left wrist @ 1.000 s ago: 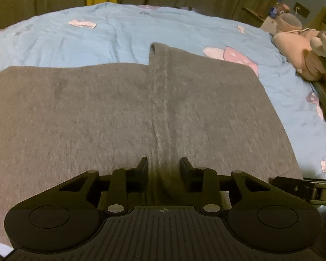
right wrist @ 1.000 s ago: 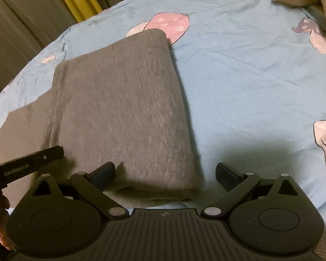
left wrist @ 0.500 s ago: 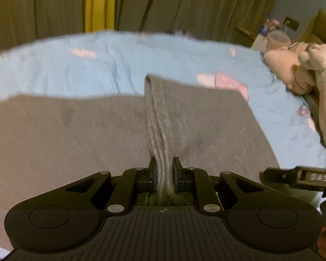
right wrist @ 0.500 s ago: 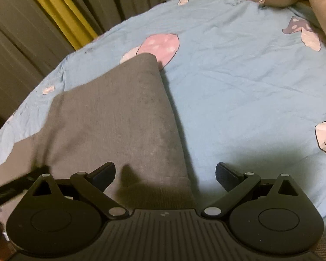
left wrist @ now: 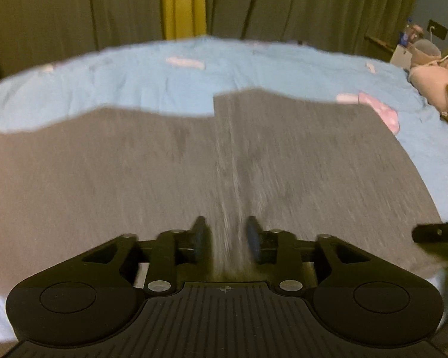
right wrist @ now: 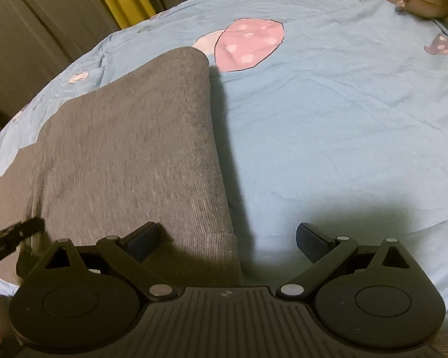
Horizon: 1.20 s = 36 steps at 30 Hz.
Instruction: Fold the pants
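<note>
matte black ribbed body, silver screws [left wrist: 159, 285]

pants [left wrist: 170, 179]: lay flat on the bed [left wrist: 134, 83], folded part to the right
left tool [left wrist: 225, 235]: over the pants' near edge, straddling the fold edge
right tool [right wrist: 227, 238]: at the pants' right near corner
curtains [left wrist: 74, 9]: behind the bed
plush toy [left wrist: 433, 86]: far right on the bed

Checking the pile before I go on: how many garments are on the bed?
1: the grey pants, spread on the blue sheet. Others may lie out of view.
</note>
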Each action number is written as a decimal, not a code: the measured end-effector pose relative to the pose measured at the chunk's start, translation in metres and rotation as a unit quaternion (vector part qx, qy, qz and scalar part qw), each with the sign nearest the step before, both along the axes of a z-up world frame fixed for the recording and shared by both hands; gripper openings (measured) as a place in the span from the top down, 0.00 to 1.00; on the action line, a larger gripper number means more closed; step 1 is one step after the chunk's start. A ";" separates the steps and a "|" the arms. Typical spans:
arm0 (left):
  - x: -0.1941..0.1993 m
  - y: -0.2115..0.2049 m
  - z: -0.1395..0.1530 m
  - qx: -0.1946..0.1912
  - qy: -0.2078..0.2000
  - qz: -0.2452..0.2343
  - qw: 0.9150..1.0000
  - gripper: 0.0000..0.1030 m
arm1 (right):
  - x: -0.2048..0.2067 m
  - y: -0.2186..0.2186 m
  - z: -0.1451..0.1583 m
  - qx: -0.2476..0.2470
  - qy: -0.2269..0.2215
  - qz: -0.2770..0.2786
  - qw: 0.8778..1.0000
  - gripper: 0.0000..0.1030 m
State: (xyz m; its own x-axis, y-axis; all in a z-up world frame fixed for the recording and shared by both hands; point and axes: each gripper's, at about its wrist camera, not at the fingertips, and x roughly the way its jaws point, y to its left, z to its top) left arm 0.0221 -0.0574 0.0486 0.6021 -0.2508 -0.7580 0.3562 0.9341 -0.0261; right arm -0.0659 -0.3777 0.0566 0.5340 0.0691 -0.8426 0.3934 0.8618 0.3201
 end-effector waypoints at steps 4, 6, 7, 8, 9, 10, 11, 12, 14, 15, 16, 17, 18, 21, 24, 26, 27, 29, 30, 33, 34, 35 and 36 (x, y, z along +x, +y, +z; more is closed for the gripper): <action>0.023 -0.003 -0.002 -0.032 0.020 -0.010 0.999 0.46 | 0.001 0.000 -0.001 0.004 0.001 -0.002 1.000 0.04; 0.042 -0.002 -0.004 -0.057 0.028 0.000 0.998 0.43 | 0.000 0.003 0.000 0.001 0.001 -0.001 1.000 0.04; 0.052 -0.004 -0.009 -0.063 0.042 0.005 0.997 0.42 | 0.000 0.003 0.000 0.001 0.001 0.000 1.000 0.04; 0.062 -0.007 -0.014 -0.065 0.063 0.011 0.996 0.43 | 0.000 0.003 0.000 0.001 0.002 0.000 1.000 0.04; 0.069 -0.009 -0.019 -0.071 0.082 0.014 0.994 0.44 | 0.000 0.003 0.000 0.002 0.002 0.000 1.000 0.04; 0.072 -0.012 -0.021 -0.069 0.087 0.017 0.994 0.53 | 0.000 0.002 -0.001 0.003 0.002 -0.002 1.000 0.04; 0.071 -0.013 -0.018 -0.069 0.078 0.015 0.994 0.61 | 0.000 0.002 0.000 0.004 0.000 -0.003 1.000 0.04; 0.070 -0.014 -0.014 -0.069 0.071 0.007 0.995 0.78 | 0.000 0.002 0.000 0.003 -0.002 -0.004 1.000 0.04; 0.066 -0.012 -0.005 -0.072 0.064 0.001 0.995 0.81 | -0.003 0.005 0.004 0.000 -0.020 0.003 1.000 0.04; 0.064 -0.009 0.002 -0.079 0.058 0.000 0.995 0.82 | -0.003 0.008 0.008 -0.002 -0.031 0.012 0.999 0.04; 0.064 -0.006 0.008 -0.089 0.051 -0.003 0.995 0.83 | -0.004 0.012 0.010 -0.007 -0.036 0.021 0.999 0.04; 0.061 -0.002 0.016 -0.096 0.041 -0.004 0.995 0.83 | -0.003 0.016 0.011 -0.016 -0.035 0.033 0.999 0.04; 0.058 0.001 0.023 -0.101 0.032 -0.005 0.994 0.83 | -0.001 0.023 0.011 -0.030 -0.022 0.044 0.998 0.04; 0.053 0.009 0.041 -0.074 -0.010 -0.009 0.997 0.83 | -0.002 0.044 0.011 -0.045 -0.007 0.082 0.996 0.04; 0.057 0.017 0.032 -0.040 -0.011 0.004 0.999 0.80 | -0.001 0.058 0.005 -0.031 0.007 0.113 0.993 0.04; 0.066 0.023 0.010 -0.005 0.008 0.033 0.999 0.74 | 0.004 0.063 -0.001 -0.045 0.019 0.120 0.992 0.04; 0.069 0.027 0.000 0.017 0.019 0.047 0.999 0.71 | 0.006 0.062 -0.002 -0.044 0.022 0.120 0.992 0.04; 0.067 0.047 -0.006 0.004 0.017 0.083 0.996 0.48 | 0.007 0.057 -0.002 -0.032 0.019 0.115 0.993 0.04; 0.063 0.057 -0.003 -0.016 0.012 0.095 0.995 0.39 | 0.006 0.054 -0.002 -0.024 0.016 0.111 0.993 0.04; 0.057 0.082 0.008 -0.059 0.001 0.126 0.990 0.34 | 0.005 0.050 -0.005 -0.010 0.012 0.101 0.995 0.04; 0.055 0.088 0.011 -0.058 -0.004 0.136 0.989 0.32 | 0.005 0.051 -0.005 -0.011 0.014 0.101 0.995 0.04; 0.054 0.094 0.015 -0.053 -0.011 0.145 0.988 0.31 | 0.005 0.052 -0.004 -0.013 0.015 0.100 0.995 0.04; 0.049 0.100 0.020 -0.049 -0.019 0.152 0.987 0.26 | 0.004 0.052 -0.002 -0.014 0.013 0.099 0.995 0.04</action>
